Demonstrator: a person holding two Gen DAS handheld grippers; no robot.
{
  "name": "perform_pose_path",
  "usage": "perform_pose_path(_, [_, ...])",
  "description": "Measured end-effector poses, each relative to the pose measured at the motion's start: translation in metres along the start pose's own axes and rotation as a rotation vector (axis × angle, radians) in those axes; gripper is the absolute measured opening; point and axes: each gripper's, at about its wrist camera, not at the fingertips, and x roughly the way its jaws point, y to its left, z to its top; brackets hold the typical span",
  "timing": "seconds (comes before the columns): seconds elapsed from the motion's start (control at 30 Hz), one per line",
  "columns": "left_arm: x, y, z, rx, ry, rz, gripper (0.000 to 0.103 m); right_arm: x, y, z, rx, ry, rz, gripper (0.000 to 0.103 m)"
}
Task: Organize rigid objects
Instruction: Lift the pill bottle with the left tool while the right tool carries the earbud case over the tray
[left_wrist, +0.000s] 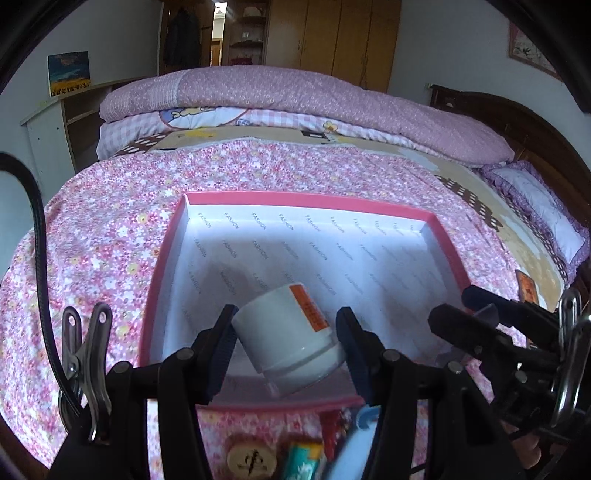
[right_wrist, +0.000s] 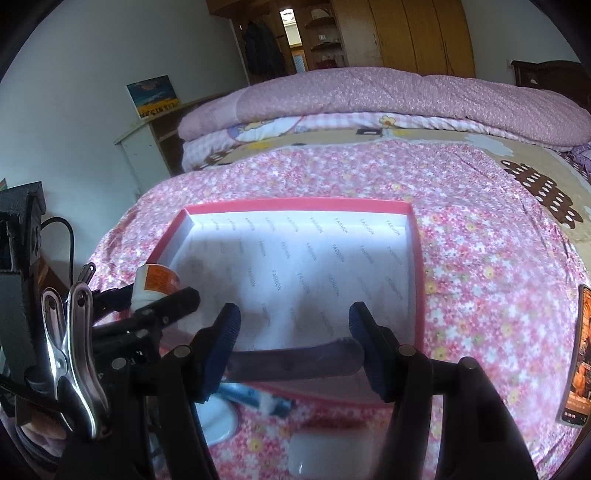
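A white jar (left_wrist: 288, 339) with an orange label hangs tilted between the blue pads of my left gripper (left_wrist: 287, 325), which is shut on it above the near end of the pink box (left_wrist: 306, 201). The box is lined with white "FASHION" paper and lies on the flowered bedspread. My right gripper (right_wrist: 295, 332) is shut on a dark purple oblong object (right_wrist: 295, 363) held crosswise over the box's near rim (right_wrist: 295, 203). In the right wrist view the left gripper (right_wrist: 155, 306) carries the jar (right_wrist: 157, 282) at the box's left corner.
Small items lie on the bedspread before the box: a round cream disc (left_wrist: 251, 459), a green pack (left_wrist: 303, 461), a white round thing (right_wrist: 218, 417), a pale block (right_wrist: 325, 454). A phone-like slab (right_wrist: 578, 354) lies to the right. Folded quilts (left_wrist: 295, 99) are piled behind.
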Motion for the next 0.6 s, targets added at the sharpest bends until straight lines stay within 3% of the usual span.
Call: perform_pose_path(0.6, [0.041, 0.004, 0.005, 0.001, 0.03, 0.029, 0.057, 0.04, -0.015, 0.013, -0.018, 0.04, -0.041, 0.063])
